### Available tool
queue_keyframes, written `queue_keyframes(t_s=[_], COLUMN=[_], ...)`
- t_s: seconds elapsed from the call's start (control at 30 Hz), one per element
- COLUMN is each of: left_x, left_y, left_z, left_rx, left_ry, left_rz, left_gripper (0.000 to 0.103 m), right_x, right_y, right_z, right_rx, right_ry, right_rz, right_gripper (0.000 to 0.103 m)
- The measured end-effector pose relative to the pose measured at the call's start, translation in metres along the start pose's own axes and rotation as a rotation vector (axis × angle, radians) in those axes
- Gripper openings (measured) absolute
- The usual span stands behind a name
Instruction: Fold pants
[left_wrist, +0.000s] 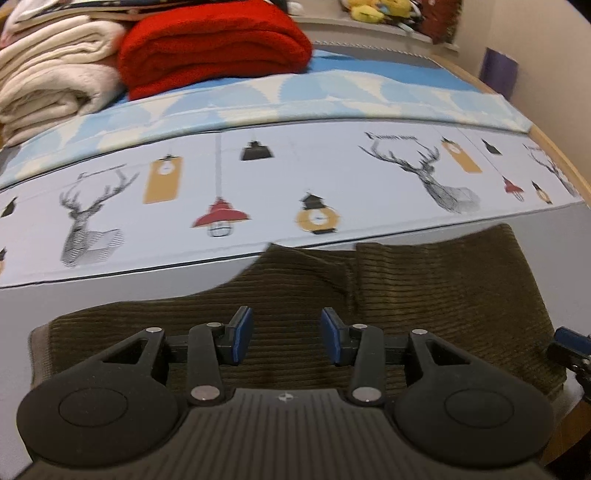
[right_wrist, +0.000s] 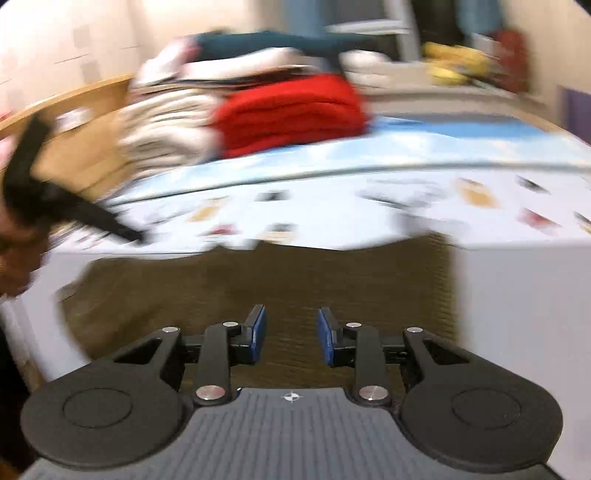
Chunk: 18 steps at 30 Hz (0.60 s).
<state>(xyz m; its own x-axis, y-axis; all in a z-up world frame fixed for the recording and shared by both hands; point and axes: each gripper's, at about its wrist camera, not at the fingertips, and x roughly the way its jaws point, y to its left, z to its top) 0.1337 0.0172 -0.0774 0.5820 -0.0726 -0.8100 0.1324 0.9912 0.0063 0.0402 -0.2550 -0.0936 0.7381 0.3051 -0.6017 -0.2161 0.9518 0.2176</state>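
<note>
Dark olive corduroy pants (left_wrist: 369, 295) lie folded on the bed (left_wrist: 332, 177). Left gripper (left_wrist: 287, 338) and right gripper (right_wrist: 291, 338) hover half-open, empty. A careless pinch could catch one layer and undo the fold.

The right wrist view is smeared by motion blur; the printed sheet (right_wrist: 406, 206) has unreadable motifs; the linen stack (right_wrist: 173, 125) at ten o'clock loses its folds. The other gripper (left_wrist: 569, 347) is cut off at the left view's three o'clock edge; each gripper body hides the near hem of the corduroy pants (left_wrist: 424, 288).
</note>
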Motion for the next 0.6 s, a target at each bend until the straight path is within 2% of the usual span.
queue_keyframes(t_s=[0.03, 0.07, 0.1, 0.2, 0.27, 0.37, 0.5, 0.6], left_x=[0.003, 0.005, 0.008, 0.017, 0.022, 0.028, 0.030, 0.027], left_y=[-0.008, -0.013, -0.019, -0.036, -0.044, -0.051, -0.043, -0.028], left_z=[0.001, 0.001, 0.001, 0.001, 0.001, 0.001, 0.002, 0.001], left_rx=[0.014, 0.026, 0.039, 0.076, 0.092, 0.110, 0.093, 0.067], left_ry=[0.004, 0.008, 0.013, 0.030, 0.042, 0.050, 0.051, 0.055], left_rz=[-0.010, -0.018, -0.027, -0.049, -0.055, -0.056, -0.034, -0.010], left_gripper=[0.045, 0.045, 0.045, 0.046, 0.046, 0.046, 0.046, 0.046], right_x=[0.006, 0.019, 0.026, 0.021, 0.013, 0.006, 0.026, 0.060], right_y=[-0.009, -0.018, -0.021, -0.015, -0.021, -0.039, -0.053, -0.065], right_z=[-0.008, -0.021, -0.033, -0.034, -0.028, -0.001, 0.033, 0.051], right_rx=[-0.014, -0.055, -0.099, -0.147, -0.115, -0.022, 0.059, 0.078], right_ry=[0.073, 0.205, 0.272, 0.224, 0.194, 0.084, -0.005, -0.007], right_rz=[-0.047, -0.095, -0.111, -0.101, -0.081, -0.075, -0.106, -0.170], right_gripper=[0.032, 0.030, 0.029, 0.030, 0.030, 0.032, 0.033, 0.033])
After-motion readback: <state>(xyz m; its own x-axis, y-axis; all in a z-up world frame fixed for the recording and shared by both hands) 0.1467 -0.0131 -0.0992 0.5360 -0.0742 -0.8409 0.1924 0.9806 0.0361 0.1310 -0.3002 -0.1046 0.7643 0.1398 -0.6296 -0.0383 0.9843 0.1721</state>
